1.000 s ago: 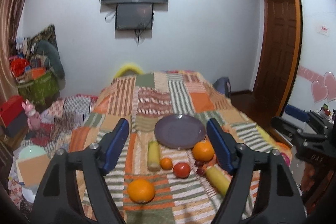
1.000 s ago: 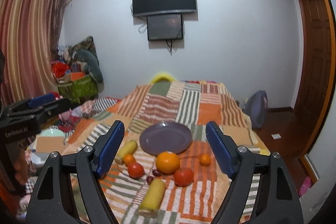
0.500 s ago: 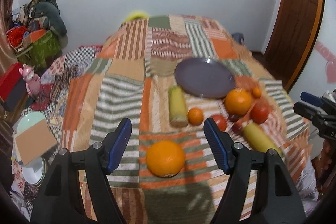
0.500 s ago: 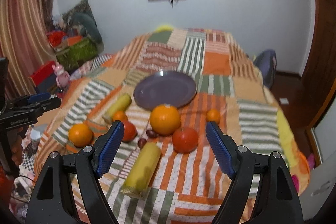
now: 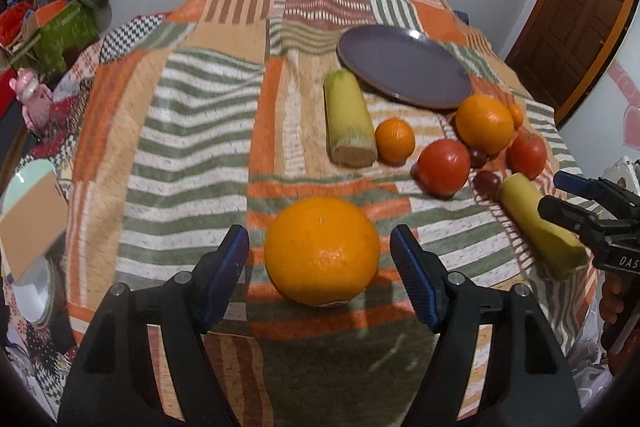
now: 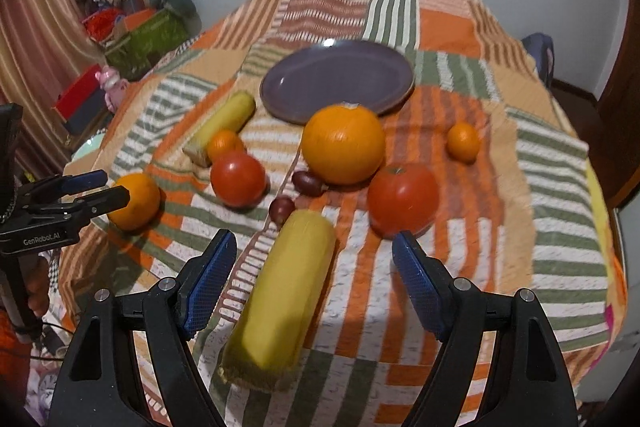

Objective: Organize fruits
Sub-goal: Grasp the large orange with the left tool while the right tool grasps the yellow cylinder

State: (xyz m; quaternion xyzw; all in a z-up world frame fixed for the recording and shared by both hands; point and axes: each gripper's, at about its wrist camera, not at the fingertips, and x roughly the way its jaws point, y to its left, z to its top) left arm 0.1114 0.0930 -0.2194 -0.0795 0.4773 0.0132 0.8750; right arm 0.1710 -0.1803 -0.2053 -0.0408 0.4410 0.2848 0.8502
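Both your grippers have come down toward the bed in the last second, and the view now looks onto the fruits instead of the far wall. Your left gripper (image 5: 320, 255) has its jaws wide apart, and the large orange (image 5: 322, 251) now sits between them on the patchwork blanket (image 5: 192, 131); a narrow gap shows on each side, so the pads do not press it yet. Your right gripper (image 6: 314, 263) is also spread wide, and the near yellow corn piece (image 6: 282, 295) lies between its jaws, closer to the left jaw, slanted and not squeezed. Ahead of the jaws, beyond the cluster of fruits, waits the purple plate (image 6: 292, 89), with nothing on it. I judge that the approach is almost finished and no fruit is organized so far. The next step for you is probably to close each jaw on its fruit and carry it forward to the plate. The round orange may roll if one pad touches first.
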